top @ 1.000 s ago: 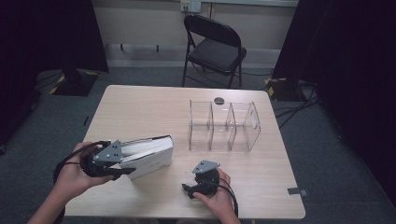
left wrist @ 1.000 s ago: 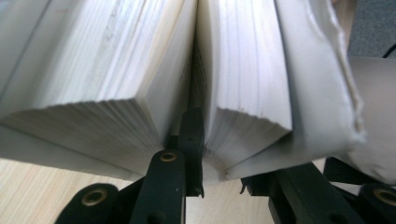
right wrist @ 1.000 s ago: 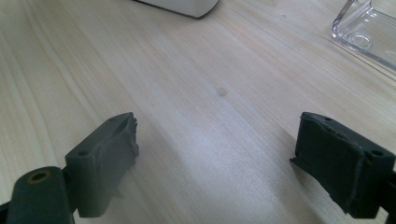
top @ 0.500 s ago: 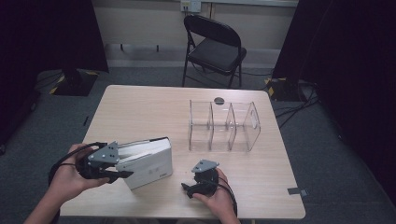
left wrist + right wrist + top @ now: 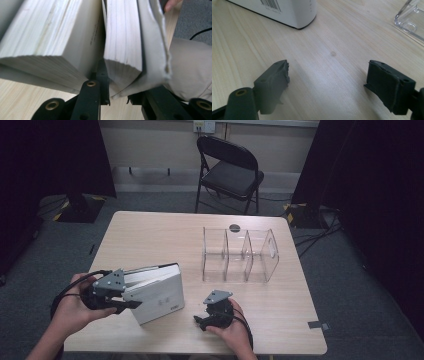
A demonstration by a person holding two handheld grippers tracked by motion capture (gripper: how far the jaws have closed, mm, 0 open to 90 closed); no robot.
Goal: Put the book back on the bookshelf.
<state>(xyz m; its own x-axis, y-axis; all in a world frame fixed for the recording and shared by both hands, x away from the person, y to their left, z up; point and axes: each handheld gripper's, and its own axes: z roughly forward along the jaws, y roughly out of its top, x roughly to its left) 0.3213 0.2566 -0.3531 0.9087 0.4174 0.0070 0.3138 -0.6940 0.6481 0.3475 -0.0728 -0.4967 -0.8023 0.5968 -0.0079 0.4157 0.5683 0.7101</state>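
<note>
Listing one thick white-covered paperback book (image 5: pixel 156 294), standing tilted on the near left part of the pale wooden bench (image 5: pixel 150 235), spine side toward the middle, page block toward the left hand.

Left claw (image 5: pixel 131 298): clamped on the book. In the left gripper view one black jaw sits in a split between two blocks of cream pages (image 5: pixel 50 37) while the other bears on the outside of the bent white cover (image 5: pixel 156 40), so the claw grips the cover together with a sheaf of pages. The person's left hand (image 5: pixel 75 307) carries it at the near left edge of the bench.

Right claw (image 5: pixel 200 321): nothing in it, jaws standing well apart above bare bench, having just been closing slightly. In the right gripper view the two worn grey pads (image 5: pixel 275 80) frame plain wood, with the book's white corner and barcode (image 5: pixel 287 10) ahead to the upper left. The person's right hand (image 5: pixel 231 327) rests at the near edge, just right of the book and apart from it.

Clear acrylic organiser with three upright compartments (image 5: pixel 239 255): on the right half of the bench, well apart from the book; its corner (image 5: pixel 409 20) appears in the right gripper view.

Small dark round disc (image 5: pixel 234 227): on the bench behind the organiser.

Black folding chair (image 5: pixel 227 170): on the floor beyond the far edge.
</note>
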